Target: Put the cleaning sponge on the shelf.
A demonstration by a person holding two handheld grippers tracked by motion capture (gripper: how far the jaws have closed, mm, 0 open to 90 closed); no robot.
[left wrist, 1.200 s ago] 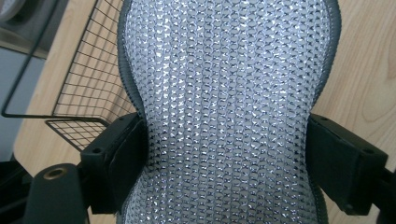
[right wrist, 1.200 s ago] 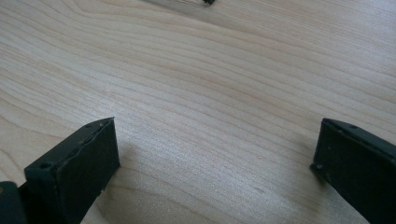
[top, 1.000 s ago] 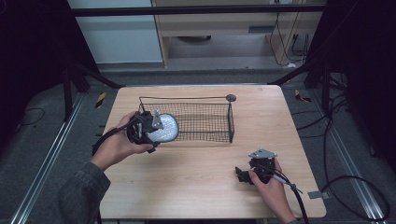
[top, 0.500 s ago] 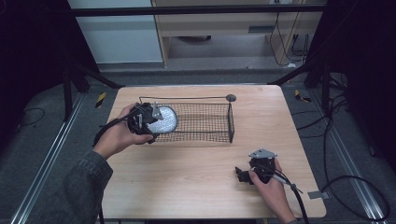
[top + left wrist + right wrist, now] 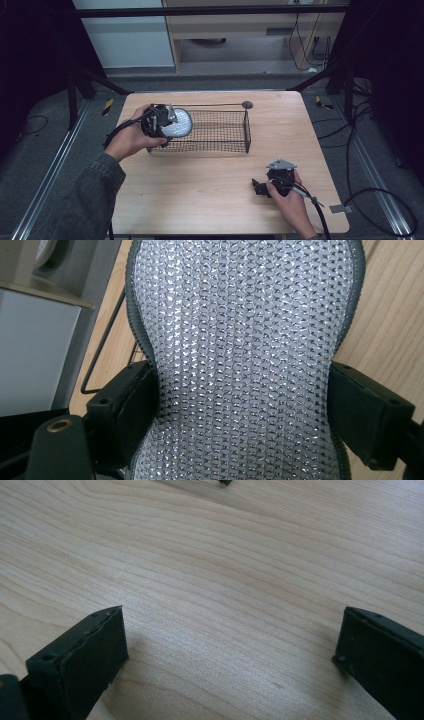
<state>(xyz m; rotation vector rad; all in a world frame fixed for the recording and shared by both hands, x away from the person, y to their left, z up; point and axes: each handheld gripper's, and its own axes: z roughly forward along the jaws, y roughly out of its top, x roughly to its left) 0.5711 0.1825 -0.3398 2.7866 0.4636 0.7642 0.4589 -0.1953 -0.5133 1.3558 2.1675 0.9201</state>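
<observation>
A silvery, glittering oval pad (image 5: 179, 124) with a dark rim is held at the left end of a black wire basket (image 5: 247, 131). My left gripper (image 5: 161, 122) is shut on the pad. In the left gripper view the pad (image 5: 245, 315) stands upright between my two black fingers (image 5: 127, 400), which press on its narrow waist from both sides. My right gripper (image 5: 260, 187) rests low over the wooden table near its front right, open. In the right gripper view, the right gripper (image 5: 230, 660) has only bare wood between its jaws.
The basket stands on the far middle of the wooden table (image 5: 200, 200). A small dark round disc (image 5: 247, 104) sits by the basket's far right corner. Cables trail from both grippers. Dark floor and frame legs surround the table.
My left hand has carried the pad a little farther away and to the right, up over the basket's left end. The right hand has stayed in place.
</observation>
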